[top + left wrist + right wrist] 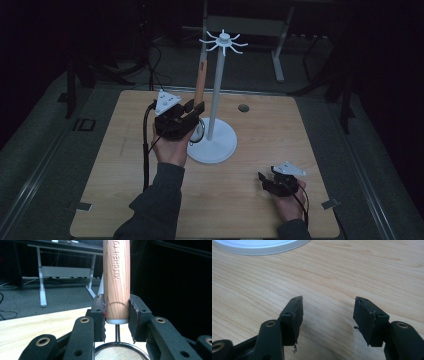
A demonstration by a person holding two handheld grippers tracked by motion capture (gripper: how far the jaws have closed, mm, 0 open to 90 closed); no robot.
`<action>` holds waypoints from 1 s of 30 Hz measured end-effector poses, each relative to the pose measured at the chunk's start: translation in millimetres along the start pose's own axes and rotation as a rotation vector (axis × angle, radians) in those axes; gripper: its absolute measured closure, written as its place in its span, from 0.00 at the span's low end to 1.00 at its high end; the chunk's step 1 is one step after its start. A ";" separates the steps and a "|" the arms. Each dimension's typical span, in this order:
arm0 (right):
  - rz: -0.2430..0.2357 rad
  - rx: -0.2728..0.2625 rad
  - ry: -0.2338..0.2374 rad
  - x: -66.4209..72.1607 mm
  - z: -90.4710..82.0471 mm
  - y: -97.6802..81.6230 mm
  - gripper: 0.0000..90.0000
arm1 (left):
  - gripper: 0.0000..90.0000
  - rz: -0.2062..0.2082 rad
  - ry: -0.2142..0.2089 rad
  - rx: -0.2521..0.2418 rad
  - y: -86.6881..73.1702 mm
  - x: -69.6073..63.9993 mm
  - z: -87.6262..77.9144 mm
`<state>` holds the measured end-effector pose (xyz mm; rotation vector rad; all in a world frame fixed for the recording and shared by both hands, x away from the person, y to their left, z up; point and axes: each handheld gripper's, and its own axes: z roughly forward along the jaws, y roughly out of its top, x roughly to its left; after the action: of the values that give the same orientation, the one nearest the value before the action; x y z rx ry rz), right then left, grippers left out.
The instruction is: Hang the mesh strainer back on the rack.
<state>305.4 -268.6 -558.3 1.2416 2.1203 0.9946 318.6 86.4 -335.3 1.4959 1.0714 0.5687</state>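
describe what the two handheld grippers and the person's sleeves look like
Both grippers, left and right, are black, each topped with a pale grey three-cornered plate. Their linkage arms carry brass-ringed holes, and the blocky jaw pads have frayed dark lining at the edges. A black cable trails from the left gripper, a thinner one from the right. The person wears dark grey long sleeves.

Light wooden table [260,200] sits on grey carpet [40,150], with a small round hole [243,108] near its far edge. Behind it there's a white-legged desk frame [42,277] and some dark cables [155,70] on the floor.
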 end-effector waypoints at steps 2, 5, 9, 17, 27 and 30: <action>0.003 0.000 0.000 0.1 0.0 0.0 0.45 | 0.77 0.003 0.000 -0.006 2.5 -1.2 -0.4; 0.005 0.000 0.001 0.0 0.0 0.0 0.45 | 0.77 0.006 -0.003 -0.020 6.6 -2.7 -1.2; 0.006 0.001 0.001 0.2 -0.1 0.0 0.45 | 0.77 0.007 -0.007 -0.033 9.6 -4.5 -2.4; 0.006 0.000 0.001 0.2 0.1 0.1 0.45 | 0.77 0.006 -0.002 -0.060 16.1 -6.3 -3.1; 0.005 0.000 0.002 0.2 0.2 0.2 0.45 | 0.77 0.002 0.004 -0.067 19.7 -5.4 -2.5; 0.005 0.000 0.002 0.2 0.2 0.2 0.45 | 0.77 0.006 0.006 -0.068 21.1 -5.8 -2.0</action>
<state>305.5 -268.3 -558.2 1.2476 2.1192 0.9984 320.7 83.9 -313.5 1.4393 1.0420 0.6083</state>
